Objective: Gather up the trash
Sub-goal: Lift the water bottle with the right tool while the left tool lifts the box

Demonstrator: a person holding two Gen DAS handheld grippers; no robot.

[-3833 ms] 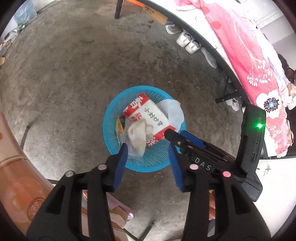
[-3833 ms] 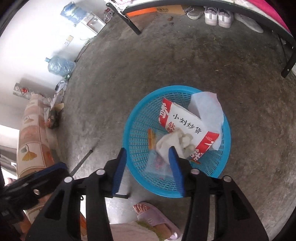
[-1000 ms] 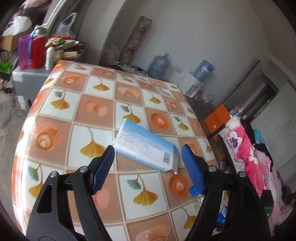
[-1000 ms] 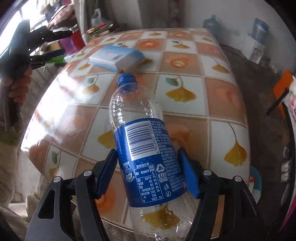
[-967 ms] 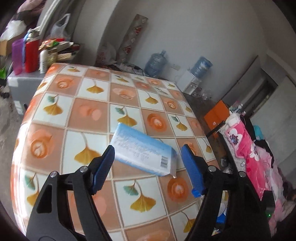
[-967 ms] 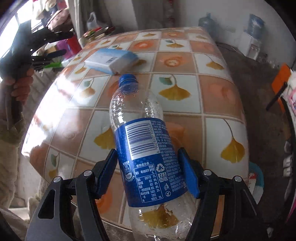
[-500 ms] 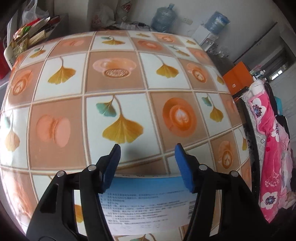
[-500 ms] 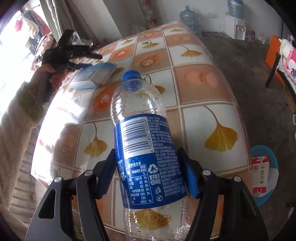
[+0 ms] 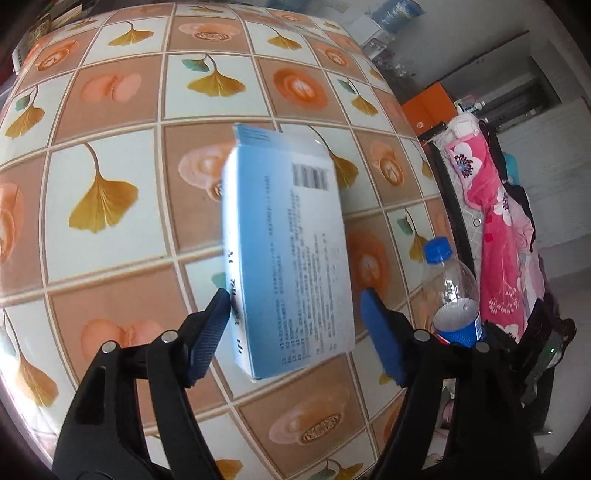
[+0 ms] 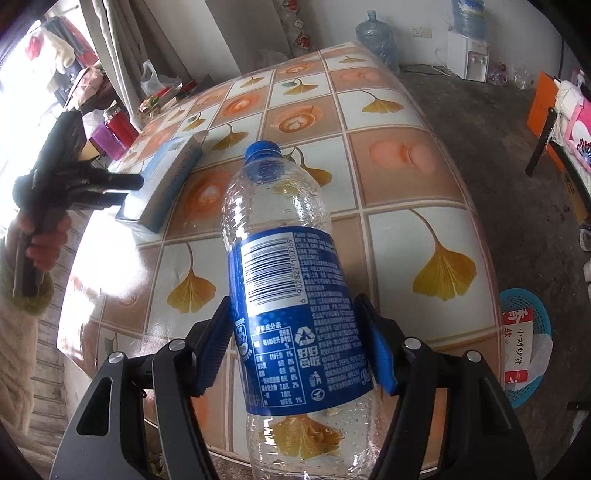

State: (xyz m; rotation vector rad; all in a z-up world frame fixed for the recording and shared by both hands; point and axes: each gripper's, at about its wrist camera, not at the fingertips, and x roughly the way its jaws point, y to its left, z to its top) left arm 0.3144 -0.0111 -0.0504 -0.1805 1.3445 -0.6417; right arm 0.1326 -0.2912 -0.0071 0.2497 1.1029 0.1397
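A light blue cardboard box (image 9: 291,251) lies on the tiled table (image 9: 110,166), lengthwise between the fingers of my left gripper (image 9: 295,314). The jaws are opening: the left pad (image 9: 218,314) is at the box's side, and the right pad stands a little off it. In the right wrist view the same box (image 10: 170,177) shows with my left gripper (image 10: 129,190) at its near end. My right gripper (image 10: 295,339) is shut on a clear plastic bottle (image 10: 288,295) with a blue label and cap, held above the table (image 10: 406,184). That bottle (image 9: 450,288) also shows at the right of the left wrist view.
A blue basket (image 10: 543,317) with a red and white packet (image 10: 517,343) stands on the concrete floor, right of the table. Water jugs (image 10: 376,33) and a dispenser (image 10: 469,55) line the far wall. A bed with a pink blanket (image 9: 498,229) is to the right. A hand (image 10: 44,243) in a cream sleeve grips the left tool.
My left gripper has tipped down over the box, which now sits between its fingers; its jaws narrowed and then widened. The right gripper still holds the bottle and has barely shifted.
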